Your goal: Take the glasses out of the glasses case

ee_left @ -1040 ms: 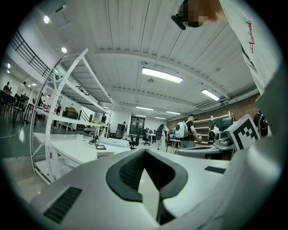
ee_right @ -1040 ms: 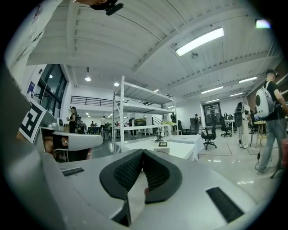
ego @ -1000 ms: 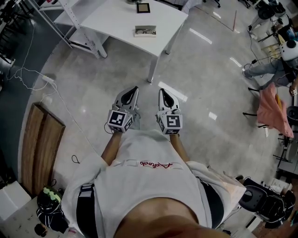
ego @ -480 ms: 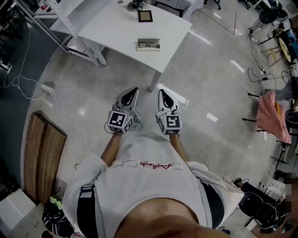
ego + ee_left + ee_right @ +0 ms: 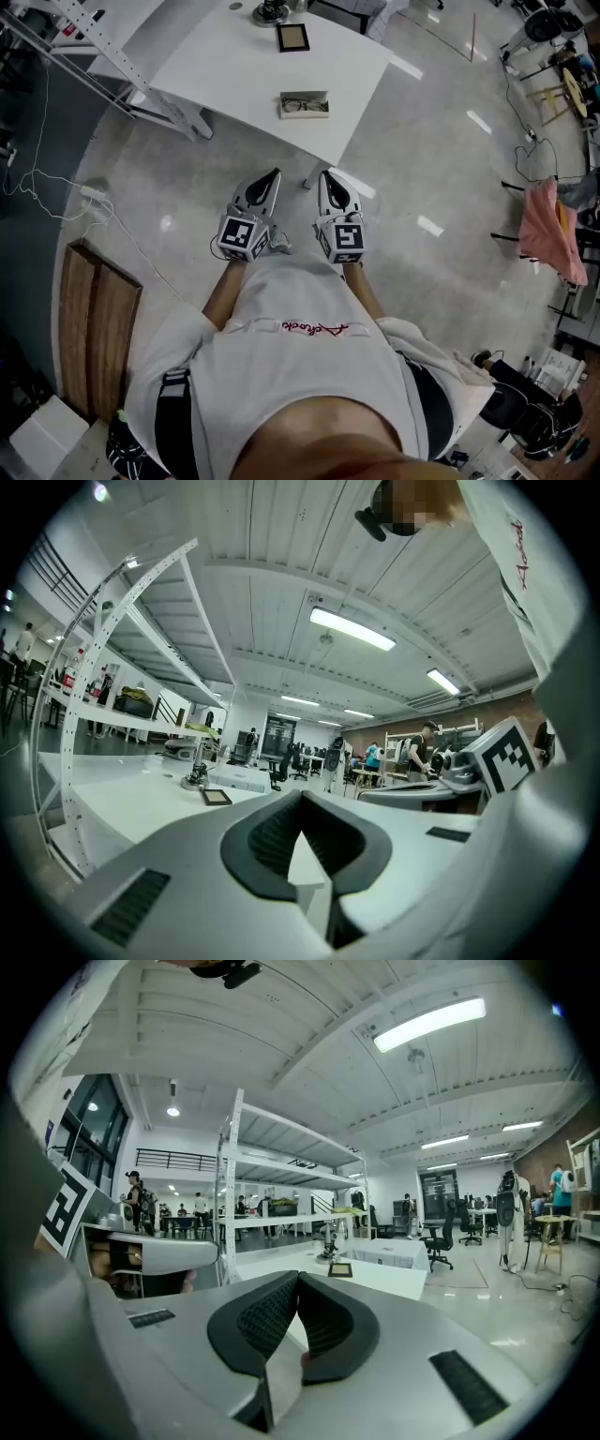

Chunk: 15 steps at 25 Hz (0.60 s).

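Jaws of my left gripper and right gripper are closed, empty. Pale open rectangular glasses case, near the white table's front edge, is now closer to me.

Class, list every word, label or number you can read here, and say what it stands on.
Red script on the white shirt: too blurred to read.
Marker cubes on the left gripper and right gripper: square patterns only, no letters.
Nothing else is readable.
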### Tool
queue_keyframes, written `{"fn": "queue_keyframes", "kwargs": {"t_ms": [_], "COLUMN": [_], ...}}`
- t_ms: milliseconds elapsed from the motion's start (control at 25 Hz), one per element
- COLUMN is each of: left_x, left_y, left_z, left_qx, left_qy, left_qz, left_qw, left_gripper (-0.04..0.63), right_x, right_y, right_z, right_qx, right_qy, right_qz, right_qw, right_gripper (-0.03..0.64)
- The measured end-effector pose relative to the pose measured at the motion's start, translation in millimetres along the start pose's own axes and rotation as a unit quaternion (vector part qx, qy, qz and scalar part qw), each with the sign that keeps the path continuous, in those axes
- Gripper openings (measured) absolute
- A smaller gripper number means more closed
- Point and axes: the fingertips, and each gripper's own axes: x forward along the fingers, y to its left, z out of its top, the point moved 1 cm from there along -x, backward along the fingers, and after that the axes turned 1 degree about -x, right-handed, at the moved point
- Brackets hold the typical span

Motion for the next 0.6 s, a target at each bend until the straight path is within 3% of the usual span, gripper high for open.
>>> {"fn": "queue_keyframes", "kwargs": {"t_ms": [200,600], "left_x": [17.9,40.2], "left_y": [22.3,45.3], "left_z": [-1.3,-13.7], "left_qx": [0.006,-0.013], "left_qy": [0.011,0.029], "left_qz": [-0.019,-0.015], "left_qw": [0.9997,0.9994], "left_gripper": [0.021,0.021], "right_x": [21.6,48.2], "right_y": [-2.9,-11.7], "right_z": [-7.2,-22.5], "right_qx": [0.004,0.012], "right_qy": [0.008,0.039], "right_qz": [-0.010,-0.009], "right_qw": [1.000,0.999], "right_gripper": [0.026,0.026]}}
